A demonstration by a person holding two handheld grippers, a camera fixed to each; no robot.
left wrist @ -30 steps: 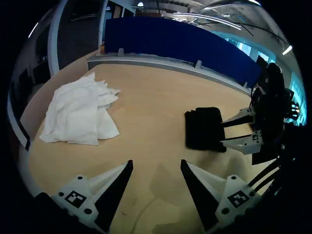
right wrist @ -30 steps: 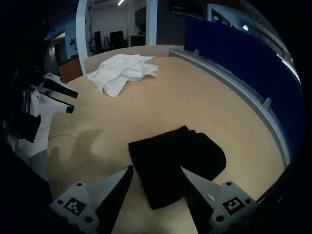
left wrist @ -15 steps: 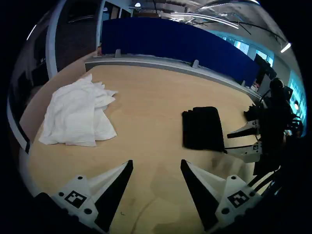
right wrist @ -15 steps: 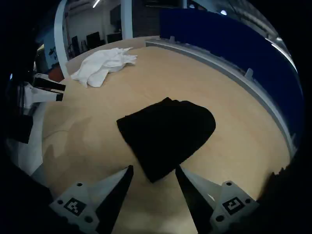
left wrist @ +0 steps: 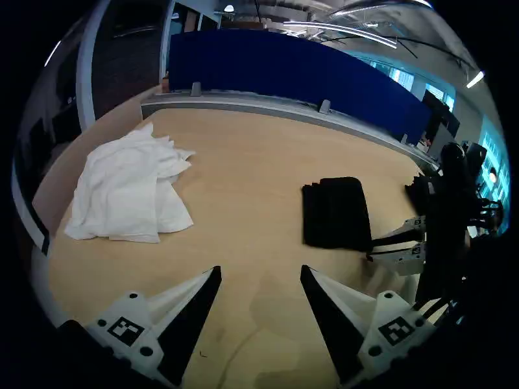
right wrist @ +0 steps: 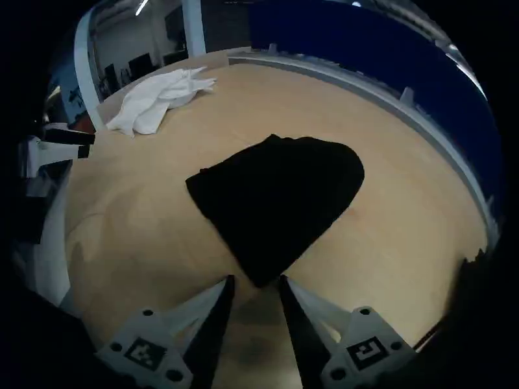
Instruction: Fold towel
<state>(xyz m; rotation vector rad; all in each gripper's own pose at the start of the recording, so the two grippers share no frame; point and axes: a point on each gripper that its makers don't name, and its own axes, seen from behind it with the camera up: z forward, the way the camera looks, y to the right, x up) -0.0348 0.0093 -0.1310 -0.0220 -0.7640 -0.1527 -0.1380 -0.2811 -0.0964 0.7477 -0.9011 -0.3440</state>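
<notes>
Lining our right gripper [right wrist: 254,279] on the black folded towel [right wrist: 279,194].
Its corner lies lower centre between slightly parted jaws; our left gripper [left wrist: 259,269] gapes empty, farther off.

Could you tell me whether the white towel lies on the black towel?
No, the white towel lies crumpled well apart from the black towel.
</notes>
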